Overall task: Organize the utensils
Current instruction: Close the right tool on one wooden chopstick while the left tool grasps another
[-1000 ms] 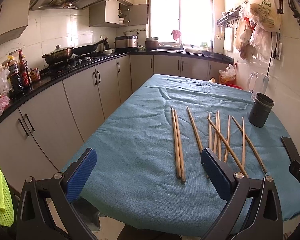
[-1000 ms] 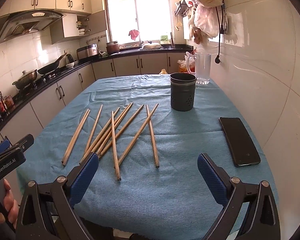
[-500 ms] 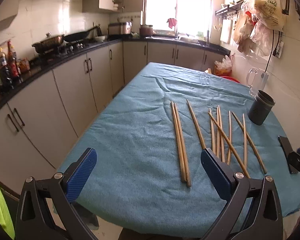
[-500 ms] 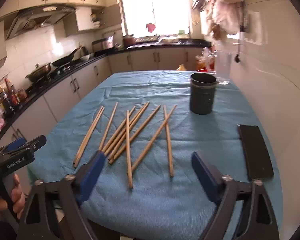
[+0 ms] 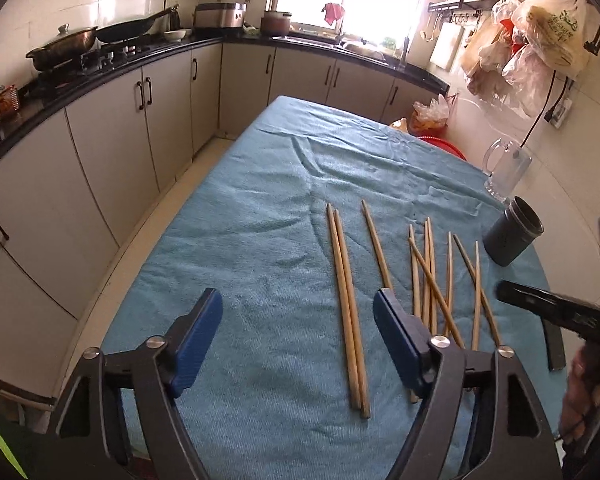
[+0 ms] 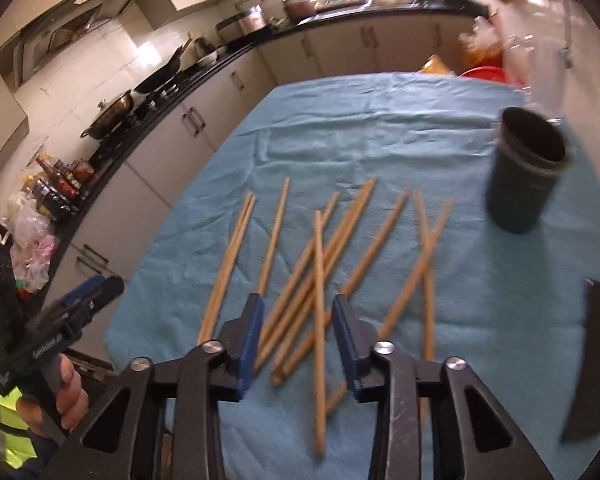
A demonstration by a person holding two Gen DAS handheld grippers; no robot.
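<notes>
The chopsticks (image 6: pixel 320 280) lay loose on the blue cloth (image 6: pixel 340 128) over the bench, most of them crossing in a fan at the centre of the right wrist view, with a parallel pair (image 5: pixel 348 300) set apart in the lower middle of the left wrist view. The dark holder cup (image 6: pixel 524 168) stood upright at the right edge of the right view, well apart from the fan.

My right claw (image 6: pixel 298 340) had just been closing; its jaws were narrowed but not yet pressing, straddling the near ends of several sticks rather than one. I judged that the risk: pinching there could take two or three at once or scissor them. It would do better to settle on the single stick lying on top and running straight toward the lens.

My left claw (image 5: pixel 296 344) had also just been narrowing, empty, with bare cloth between its pads and the pair just right of its centre line. I judged a shift to the right was needed to bracket both sticks. A phone (image 6: pixel 588 356) lay at the lower right, clear of the work.
</notes>
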